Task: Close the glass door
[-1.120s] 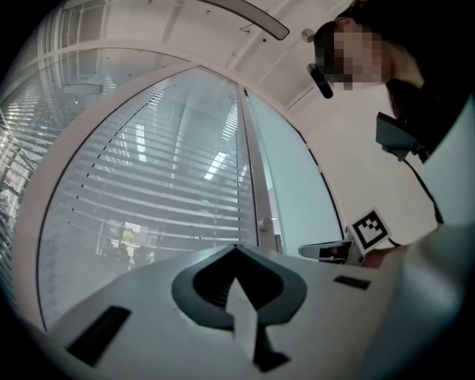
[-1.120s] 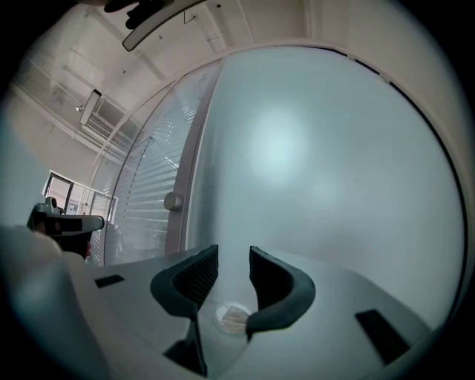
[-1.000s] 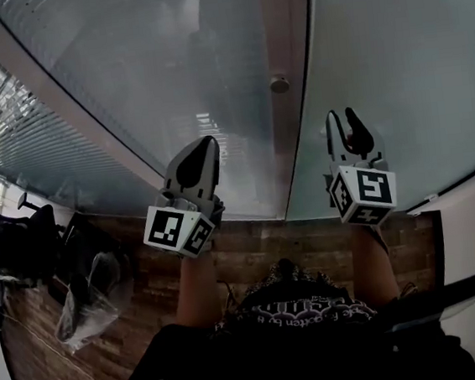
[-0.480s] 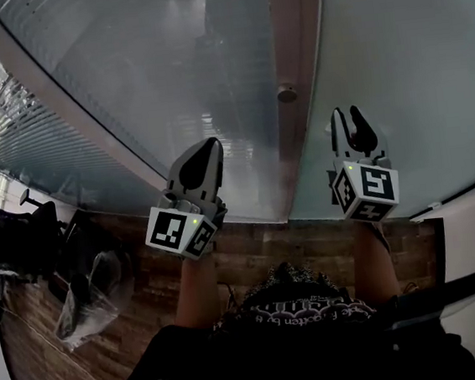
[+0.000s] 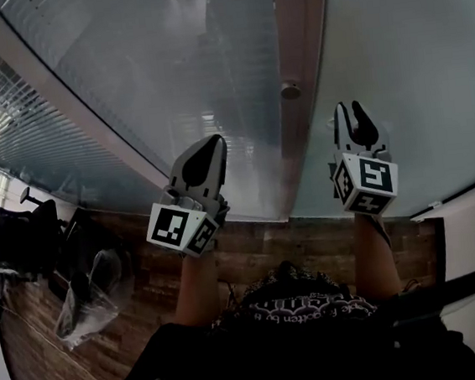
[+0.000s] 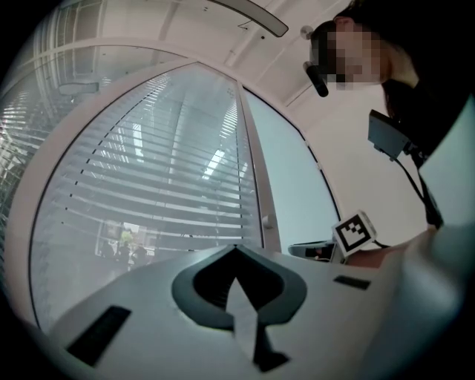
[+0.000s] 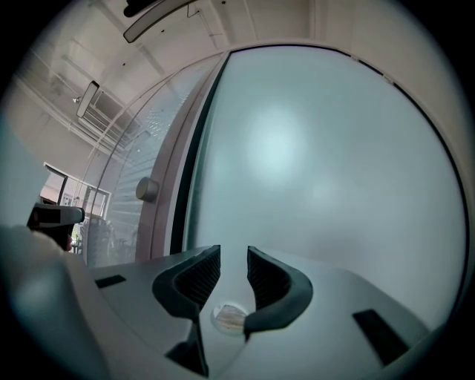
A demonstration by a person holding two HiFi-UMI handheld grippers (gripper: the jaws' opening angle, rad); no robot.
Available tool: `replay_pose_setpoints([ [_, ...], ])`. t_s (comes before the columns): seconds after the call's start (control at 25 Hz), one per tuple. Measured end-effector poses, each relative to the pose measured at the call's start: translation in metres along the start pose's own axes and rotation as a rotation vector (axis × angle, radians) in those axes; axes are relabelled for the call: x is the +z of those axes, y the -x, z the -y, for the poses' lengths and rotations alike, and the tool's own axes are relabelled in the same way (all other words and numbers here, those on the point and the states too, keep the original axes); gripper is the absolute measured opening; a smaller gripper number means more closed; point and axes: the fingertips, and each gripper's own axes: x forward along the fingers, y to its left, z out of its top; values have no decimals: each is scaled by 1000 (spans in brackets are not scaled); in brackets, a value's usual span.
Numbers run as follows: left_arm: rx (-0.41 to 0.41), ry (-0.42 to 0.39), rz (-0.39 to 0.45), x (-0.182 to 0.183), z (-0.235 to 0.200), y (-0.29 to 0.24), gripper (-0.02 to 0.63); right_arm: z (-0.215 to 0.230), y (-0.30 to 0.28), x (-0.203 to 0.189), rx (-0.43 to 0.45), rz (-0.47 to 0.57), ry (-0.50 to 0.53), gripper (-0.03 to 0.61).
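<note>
wood floor (image 5: pixel 253 255), frosted wall (image 5: pixel 409 57) at right. door (image 5: pixel 191 72) stands upright, knob (image 5: pixel 290 90) on its edge. left gripper (image 5: pixel 211 141) closed, empty; right gripper (image 5: pixel 348 107) jaws apart, just narrowing, empty.

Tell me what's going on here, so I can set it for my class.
A person stands facing a glass door with a gripper in each hand, both raised towards it. The left gripper, jaws together, points at the glass just left of the door's round knob. The right gripper faces the frosted panel beside the door. Its jaws stand apart with nothing between them and have just been closing a little. Neither gripper holds the knob.
</note>
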Motion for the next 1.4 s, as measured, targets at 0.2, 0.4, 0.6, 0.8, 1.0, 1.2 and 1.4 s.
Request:
replay_pose_setpoints([
  [0.2,-8,1,9,2,3,7,2,-4,13,0,1,-29,-13,114],
  [0.4,-15,10,6,1,7,12,2,2,36,16,-16,29,3,60],
  [0.6,-34,15,7,-2,18,10,2,5,49,16,-4,44,7,3],
  [0.8,-47,9,16,2,22,6,2,8,55,13,-17,10,25,3],
  [1.0,-52,10,4,0,25,8,2,4,60,17,-7,16,29,2],
  [1.2,-58,22,6,1,26,9,2,-3,59,18,28,6,22,2],
  [1.4,-44,17,-2,-1,22,13,2,-12,57,19,42,9,43,2],
])
